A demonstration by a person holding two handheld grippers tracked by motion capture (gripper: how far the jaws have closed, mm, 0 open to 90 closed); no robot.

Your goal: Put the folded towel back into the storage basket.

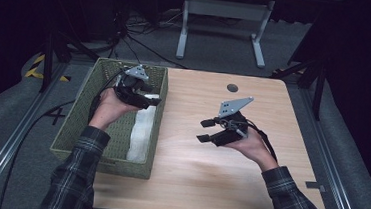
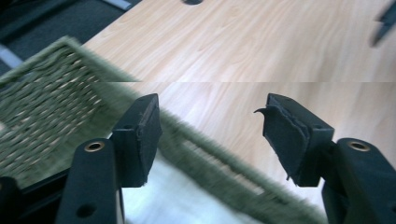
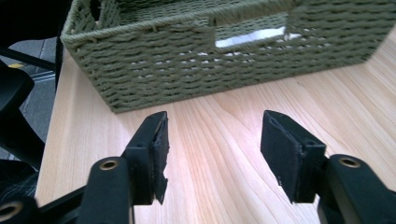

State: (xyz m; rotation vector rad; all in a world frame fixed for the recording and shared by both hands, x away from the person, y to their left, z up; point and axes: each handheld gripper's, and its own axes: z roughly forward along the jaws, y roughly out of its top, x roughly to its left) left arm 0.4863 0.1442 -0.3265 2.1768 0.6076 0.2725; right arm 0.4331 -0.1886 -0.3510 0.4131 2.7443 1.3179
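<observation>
A green woven basket (image 1: 71,125) stands on the left part of the wooden table (image 1: 228,178), with a white cloth (image 1: 142,131) lying along its right inner side. My left gripper (image 1: 151,96) hovers over the basket's far right part, open, nothing between its jaws. In the left gripper view the gripper (image 2: 212,135) looks across the basket rim (image 2: 205,158) with the cloth (image 2: 173,200) below. My right gripper (image 1: 203,130) is above the table's middle, open and empty. In the right gripper view the gripper (image 3: 215,149) faces the basket's side wall (image 3: 187,70); the cloth (image 3: 247,38) shows through a handle slot.
A round dark grommet (image 1: 232,87) sits near the table's far edge. Beyond the table stand a white frame's legs (image 1: 224,17) and cables on the grey floor. Metal rails run along both sides. Bare wood (image 1: 192,185) stretches right of the basket.
</observation>
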